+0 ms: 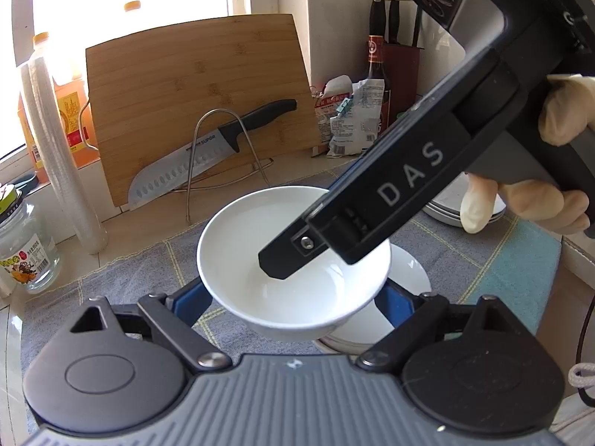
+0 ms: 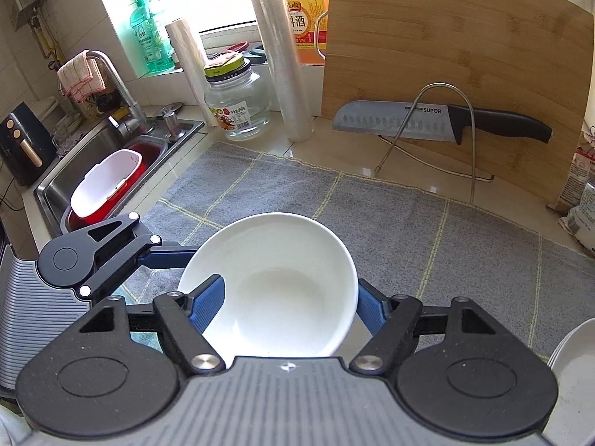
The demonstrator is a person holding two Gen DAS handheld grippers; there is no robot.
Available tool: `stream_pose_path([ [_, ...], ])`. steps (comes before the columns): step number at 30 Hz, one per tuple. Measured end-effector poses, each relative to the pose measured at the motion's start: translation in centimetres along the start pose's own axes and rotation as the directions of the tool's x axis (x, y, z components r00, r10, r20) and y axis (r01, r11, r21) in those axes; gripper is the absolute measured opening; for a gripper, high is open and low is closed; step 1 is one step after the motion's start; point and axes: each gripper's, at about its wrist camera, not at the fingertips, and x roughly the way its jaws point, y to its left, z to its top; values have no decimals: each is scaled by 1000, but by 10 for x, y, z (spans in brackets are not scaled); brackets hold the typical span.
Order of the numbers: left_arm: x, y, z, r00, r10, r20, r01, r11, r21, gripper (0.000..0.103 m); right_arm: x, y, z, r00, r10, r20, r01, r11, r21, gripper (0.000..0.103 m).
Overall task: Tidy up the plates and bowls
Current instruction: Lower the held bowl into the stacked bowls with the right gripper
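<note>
The right gripper (image 2: pixel 286 297) grips a white bowl (image 2: pixel 275 286) by its wall: one blue-padded finger (image 2: pixel 208 304) lies inside the bowl at about 8 o'clock of its rim, the other presses the outside at 4 o'clock. In the left wrist view the same tool slants in from 2 o'clock, its black finger dipping into the bowl (image 1: pixel 260 256), with a gloved right hand (image 1: pixel 557 171) on the handle.

The left gripper (image 1: pixel 293 297) has its two blue fingers spread, one on either side of the bowl's underside; whether they touch it cannot be told. In the right wrist view its black linkage (image 2: pixel 96 256) shows at 9 o'clock of the bowl.

The bowl is tilted and held above a grey checked towel (image 2: pixel 427 230). Just beneath it, at 5 o'clock in the left wrist view, lies a white plate (image 1: pixel 405 271). More stacked white plates (image 1: pixel 450 204) sit at 2 o'clock, near the gloved hand.

At 12 o'clock a bamboo cutting board (image 2: pixel 465 74) leans upright behind a wire stand (image 2: pixel 438 111) holding a SUPOR knife (image 2: pixel 409 119). A glass jar (image 2: pixel 238 100) stands at 11 o'clock and the sink (image 2: pixel 93 160) at 10 o'clock.
</note>
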Motion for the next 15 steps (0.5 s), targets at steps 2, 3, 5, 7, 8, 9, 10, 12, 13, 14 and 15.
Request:
stream_pose_path([
  [2, 3, -1, 2, 1000, -10, 1, 10, 1000, 6, 93, -3, -4, -4, 1000, -6, 0, 6, 1000, 13, 80],
  [3, 5, -2, 3, 1000, -15, -1, 15, 1000, 8, 93, -4, -6, -5, 1000, -8, 0, 8, 1000, 18, 80],
  [5, 7, -7, 4, 1000, -29, -1, 29, 1000, 12, 93, -7, -10, -9, 1000, -17, -3, 17, 1000, 26, 80],
  [7, 10, -12, 4, 999, -42, -5, 42, 999, 18, 93, -9, -14, -14, 1000, -24, -6, 24, 999, 38, 80],
  [8, 12, -14, 4, 999, -48, -7, 48, 999, 21, 93, -10, -16, -16, 1000, -28, -8, 28, 999, 42, 80],
  [9, 14, -17, 4, 998, -54, -11, 54, 998, 24, 93, -11, -17, -18, 999, -32, -10, 32, 998, 46, 80],
  [10, 16, -19, 3, 998, -60, -14, 60, 998, 26, 93, -12, -19, -20, 999, -35, -12, 36, 998, 50, 80],
  [12, 18, -22, 3, 997, -72, -21, 73, 997, 27, 93, -13, -22, -23, 999, -41, -18, 42, 997, 59, 80],
  [13, 20, -24, 3, 997, -77, -24, 78, 997, 29, 93, -13, -23, -25, 999, -43, -20, 44, 997, 63, 80],
  [14, 21, -25, 3, 996, -82, -27, 83, 996, 30, 93, -13, -24, -27, 999, -44, -22, 45, 997, 67, 80],
  [15, 22, -26, 3, 996, -87, -31, 88, 996, 30, 93, -13, -26, -28, 999, -45, -25, 47, 996, 71, 80],
])
